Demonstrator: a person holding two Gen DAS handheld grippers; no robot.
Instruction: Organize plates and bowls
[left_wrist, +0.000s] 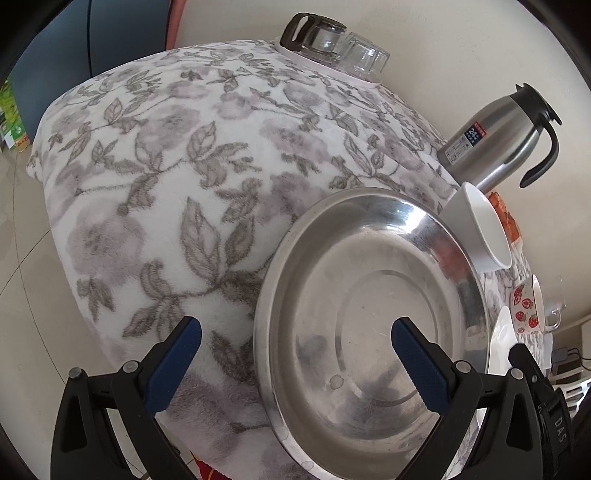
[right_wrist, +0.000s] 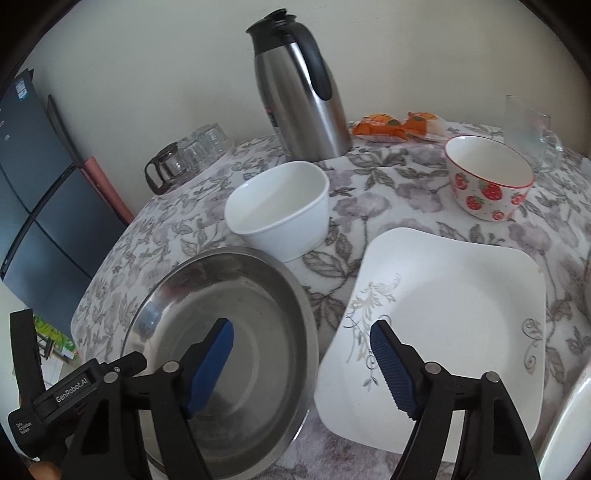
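Observation:
A round steel dish (left_wrist: 369, 314) lies on the flowered tablecloth near the front edge. My left gripper (left_wrist: 297, 332) hovers open over its left rim, one finger above the cloth, the other above the dish's inside. In the right wrist view my right gripper (right_wrist: 306, 354) is open and straddles the steel dish's (right_wrist: 221, 332) right rim. One of its fingers is over the dish, the other over a white square plate (right_wrist: 443, 332) with a grey scroll pattern. Behind them stand a plain white bowl (right_wrist: 280, 210) and a strawberry-print bowl (right_wrist: 487, 177).
A steel thermos jug (right_wrist: 299, 96) stands at the back by the wall, with orange snack packs (right_wrist: 395, 127) and a glass mug (right_wrist: 532, 129) to its right. A glass pot and upturned glasses (right_wrist: 184, 158) sit on a tray at back left. Another white dish (right_wrist: 569, 424) shows at the right edge.

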